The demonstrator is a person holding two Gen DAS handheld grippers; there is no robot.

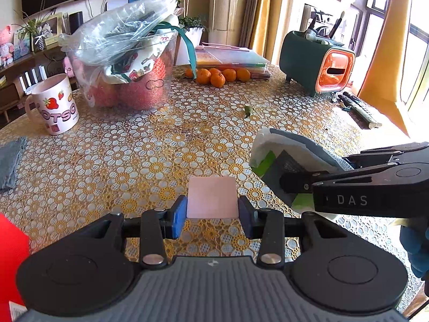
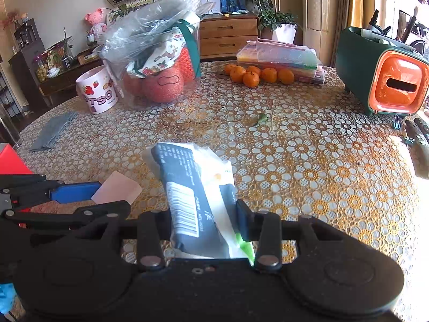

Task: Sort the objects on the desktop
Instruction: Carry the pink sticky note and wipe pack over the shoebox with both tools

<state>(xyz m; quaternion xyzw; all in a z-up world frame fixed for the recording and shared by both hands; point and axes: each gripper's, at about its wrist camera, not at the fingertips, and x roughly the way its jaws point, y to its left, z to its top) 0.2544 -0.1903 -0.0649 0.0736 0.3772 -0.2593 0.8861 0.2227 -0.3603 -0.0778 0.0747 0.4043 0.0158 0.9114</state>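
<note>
My left gripper (image 1: 211, 214) is shut on a flat pink square pad (image 1: 211, 197), with its blue pads pressed on both side edges, above the flower-patterned table (image 1: 150, 161). To its right, my right gripper (image 1: 292, 182) holds a dark grey and white packet (image 1: 278, 153). In the right wrist view this barcoded packet (image 2: 193, 187) sits tilted between the fingers of the right gripper (image 2: 206, 225). The right pad presses on it and the left pad is hidden behind it. At the left of that view are the left gripper (image 2: 107, 196) and the pink pad (image 2: 118, 187).
A strawberry mug (image 1: 53, 104) and a clear tub stuffed with bags (image 1: 126, 61) stand at the back left. Tangerines (image 1: 217, 76) lie before stacked plastic boxes (image 1: 230, 59). A green and orange pen holder (image 1: 316, 64) is at the back right, with binder clips (image 2: 396, 124) nearby. A grey cloth (image 1: 10, 163) lies at the left.
</note>
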